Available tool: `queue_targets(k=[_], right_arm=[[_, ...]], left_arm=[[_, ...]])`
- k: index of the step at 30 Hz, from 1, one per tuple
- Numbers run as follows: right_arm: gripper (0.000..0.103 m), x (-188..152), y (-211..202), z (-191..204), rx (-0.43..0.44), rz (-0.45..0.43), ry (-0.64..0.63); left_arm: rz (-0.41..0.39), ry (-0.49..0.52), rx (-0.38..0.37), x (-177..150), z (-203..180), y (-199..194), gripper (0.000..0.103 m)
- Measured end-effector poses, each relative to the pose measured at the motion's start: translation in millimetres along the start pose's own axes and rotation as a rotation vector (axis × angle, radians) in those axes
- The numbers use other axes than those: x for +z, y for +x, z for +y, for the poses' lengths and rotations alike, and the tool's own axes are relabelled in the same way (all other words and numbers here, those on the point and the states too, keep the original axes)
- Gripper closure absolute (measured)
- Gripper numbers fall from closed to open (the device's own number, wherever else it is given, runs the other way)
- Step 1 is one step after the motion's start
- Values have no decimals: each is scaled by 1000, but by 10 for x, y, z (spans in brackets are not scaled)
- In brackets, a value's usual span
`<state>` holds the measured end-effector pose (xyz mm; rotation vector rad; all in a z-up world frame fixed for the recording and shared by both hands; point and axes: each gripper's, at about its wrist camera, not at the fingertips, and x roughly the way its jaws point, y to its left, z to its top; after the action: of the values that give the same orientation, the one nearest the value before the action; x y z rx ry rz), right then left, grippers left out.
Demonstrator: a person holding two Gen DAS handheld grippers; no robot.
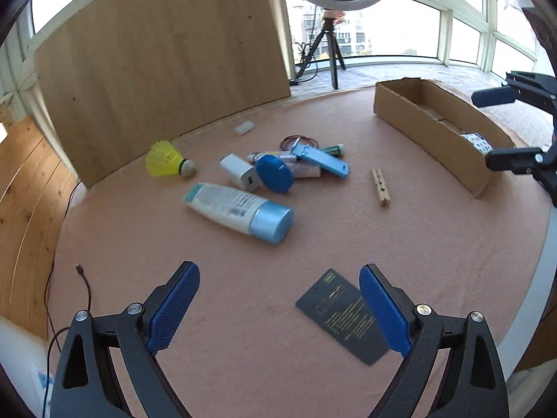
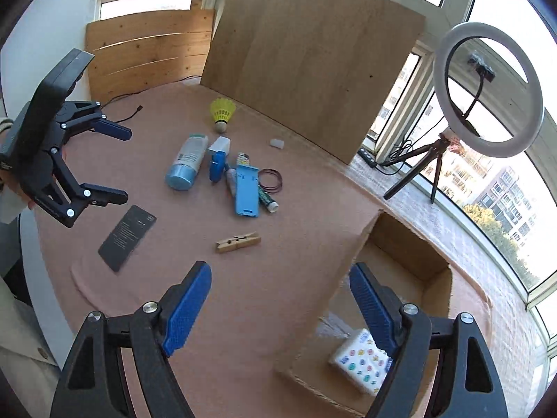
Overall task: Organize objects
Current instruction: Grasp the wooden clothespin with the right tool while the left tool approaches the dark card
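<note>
Clutter such as the lotion bottle [image 1: 240, 211] and clothespin [image 1: 381, 186] still lies mid-counter, the cardboard box [image 1: 428, 139] at two o'clock; with left gripper [image 1: 278, 313] and right gripper [image 2: 280, 308] fingers spread and empty, another pick seems next.

bare cloth [image 1: 243, 313] near the clothespin [image 1: 380, 186]; cardboard box [image 1: 428, 132] wall beyond
</note>
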<state>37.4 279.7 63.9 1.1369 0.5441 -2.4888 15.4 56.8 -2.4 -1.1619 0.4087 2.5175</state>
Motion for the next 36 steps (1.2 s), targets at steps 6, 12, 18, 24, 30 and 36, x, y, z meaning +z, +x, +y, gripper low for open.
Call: queue_targets(k=[6, 12, 18, 24, 30, 36], right_arm=[[25, -46, 792, 484, 30, 156, 192], [33, -124, 1111, 432, -88, 205, 327], [43, -76, 1287, 228, -127, 210, 499], [70, -54, 1272, 214, -135, 177, 508], [90, -97, 1229, 158, -83, 163, 496], [92, -186, 1131, 222, 7, 150, 435]], left_arm=[[56, -186, 27, -454, 340, -65, 8], [85, -247, 47, -718, 312, -71, 8], [76, -272, 37, -756, 283, -117, 8], [64, -288, 29, -808, 283, -125, 8], [6, -193, 26, -845, 196, -137, 8], [22, -173, -31, -826, 82, -68, 8]])
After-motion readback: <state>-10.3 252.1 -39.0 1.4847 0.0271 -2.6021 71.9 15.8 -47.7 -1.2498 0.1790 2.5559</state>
